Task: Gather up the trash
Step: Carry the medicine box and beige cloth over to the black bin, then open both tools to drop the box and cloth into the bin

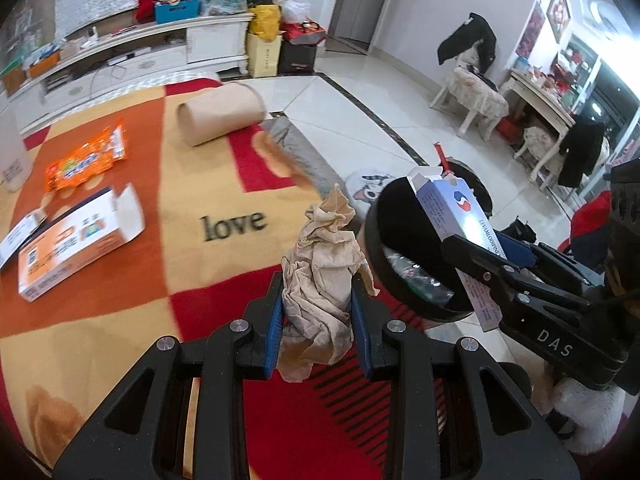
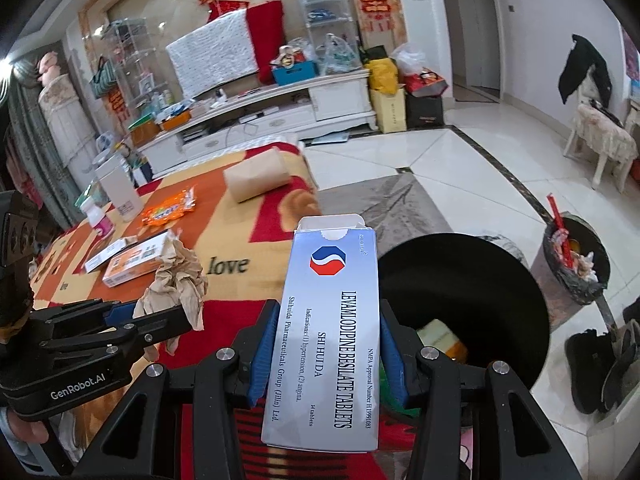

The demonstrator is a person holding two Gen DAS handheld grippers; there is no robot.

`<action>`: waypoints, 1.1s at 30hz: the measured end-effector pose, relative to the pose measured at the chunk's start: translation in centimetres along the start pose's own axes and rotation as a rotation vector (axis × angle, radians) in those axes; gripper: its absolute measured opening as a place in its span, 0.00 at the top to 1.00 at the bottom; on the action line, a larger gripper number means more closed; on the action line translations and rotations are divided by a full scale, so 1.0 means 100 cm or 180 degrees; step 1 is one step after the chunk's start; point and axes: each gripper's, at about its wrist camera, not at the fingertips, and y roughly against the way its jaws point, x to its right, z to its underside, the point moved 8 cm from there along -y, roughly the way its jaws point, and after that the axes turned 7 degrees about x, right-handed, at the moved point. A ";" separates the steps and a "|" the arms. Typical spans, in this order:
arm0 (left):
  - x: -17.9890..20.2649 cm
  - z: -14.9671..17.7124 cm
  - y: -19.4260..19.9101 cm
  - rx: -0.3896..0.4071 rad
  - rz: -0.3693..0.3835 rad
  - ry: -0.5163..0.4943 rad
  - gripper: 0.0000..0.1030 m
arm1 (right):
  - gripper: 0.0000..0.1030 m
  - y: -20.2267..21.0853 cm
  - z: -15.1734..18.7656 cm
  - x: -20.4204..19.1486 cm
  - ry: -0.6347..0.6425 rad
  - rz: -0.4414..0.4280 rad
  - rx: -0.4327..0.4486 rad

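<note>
My left gripper (image 1: 318, 284) is shut on a crumpled beige paper napkin (image 1: 320, 264), held above the red and orange blanket; it also shows in the right wrist view (image 2: 176, 284). My right gripper (image 2: 328, 312) is shut on a silver-white tablet box (image 2: 332, 332) with its top flap open, held at the rim of a black bin (image 2: 480, 280). In the left wrist view the box (image 1: 448, 216) leans over the bin (image 1: 404, 240). The bin holds some wrappers at the bottom.
On the blanket (image 1: 120, 280) lie an orange and white carton (image 1: 68, 244), an orange snack wrapper (image 1: 84, 160) and a brown paper roll (image 1: 220, 114). A second bin with rubbish (image 2: 576, 264) stands on the tiled floor. A white TV cabinet (image 2: 280, 108) is behind.
</note>
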 end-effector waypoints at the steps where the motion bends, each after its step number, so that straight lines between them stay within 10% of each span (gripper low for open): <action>1: 0.004 -0.001 -0.003 -0.0008 0.0015 -0.0017 0.73 | 0.56 0.001 0.000 0.006 -0.0020 0.0023 0.0002; 33: 0.083 -0.016 -0.090 -0.0373 0.0485 -0.0080 0.73 | 0.56 -0.011 0.014 0.117 -0.0543 0.0410 -0.0123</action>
